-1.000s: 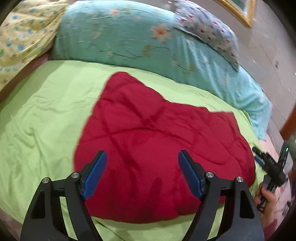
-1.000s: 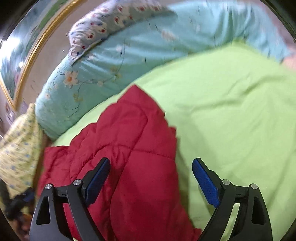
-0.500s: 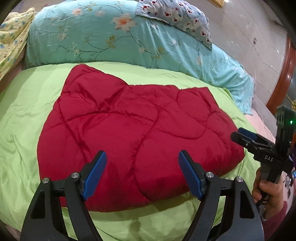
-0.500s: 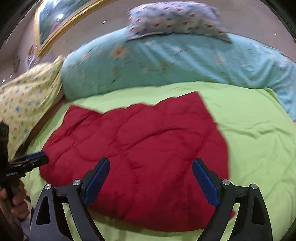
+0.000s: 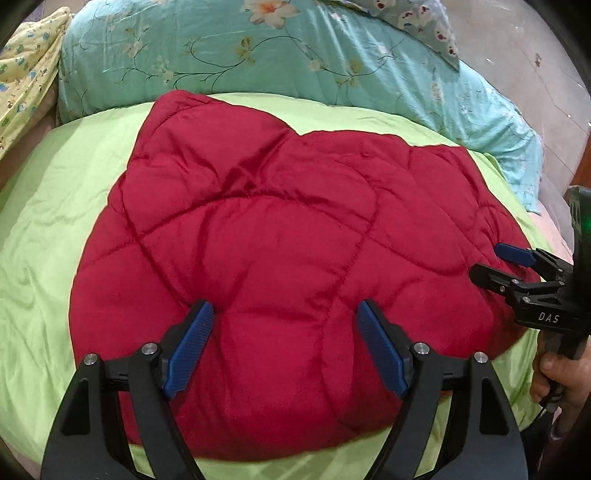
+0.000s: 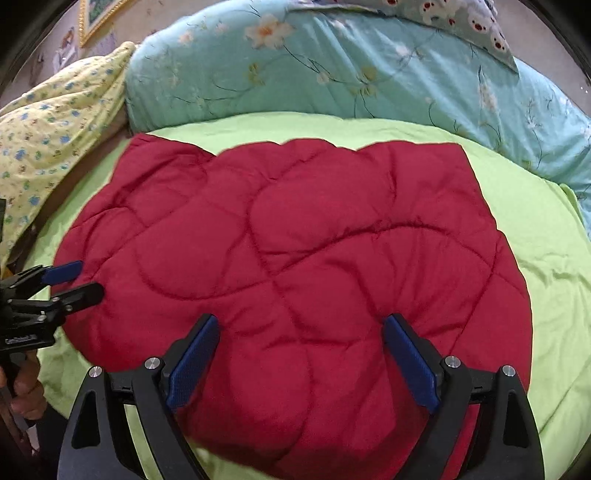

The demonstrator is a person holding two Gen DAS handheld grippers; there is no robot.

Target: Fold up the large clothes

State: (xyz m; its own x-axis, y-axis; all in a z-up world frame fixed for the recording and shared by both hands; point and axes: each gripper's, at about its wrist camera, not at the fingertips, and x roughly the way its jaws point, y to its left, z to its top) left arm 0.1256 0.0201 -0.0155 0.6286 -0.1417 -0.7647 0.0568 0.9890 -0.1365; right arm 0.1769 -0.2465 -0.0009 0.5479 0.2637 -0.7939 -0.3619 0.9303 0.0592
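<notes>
A red quilted padded garment (image 5: 280, 236) (image 6: 295, 243) lies spread, folded flat, on a lime-green sheet (image 5: 40, 229) (image 6: 546, 243). My left gripper (image 5: 284, 317) hovers open over the garment's near part, blue pads wide apart, nothing between them. My right gripper (image 6: 301, 332) is likewise open above the garment's near edge. In the left wrist view the right gripper (image 5: 495, 264) reaches in from the right, at the garment's right edge. The right wrist view shows the left gripper (image 6: 79, 280) at the garment's left edge.
A rolled teal floral duvet (image 5: 295, 59) (image 6: 351, 70) lies along the far side, with a patterned pillow (image 6: 443, 14) on top. Yellow printed bedding (image 6: 51, 125) sits at the far left. A hand (image 5: 561, 373) holds the right tool. A framed picture (image 6: 96, 14) hangs on the wall.
Both grippers have swung toward the garment and come closer over its near edge. The right view rolled from tilted to level. Each gripper now shows at the other's side edge.
</notes>
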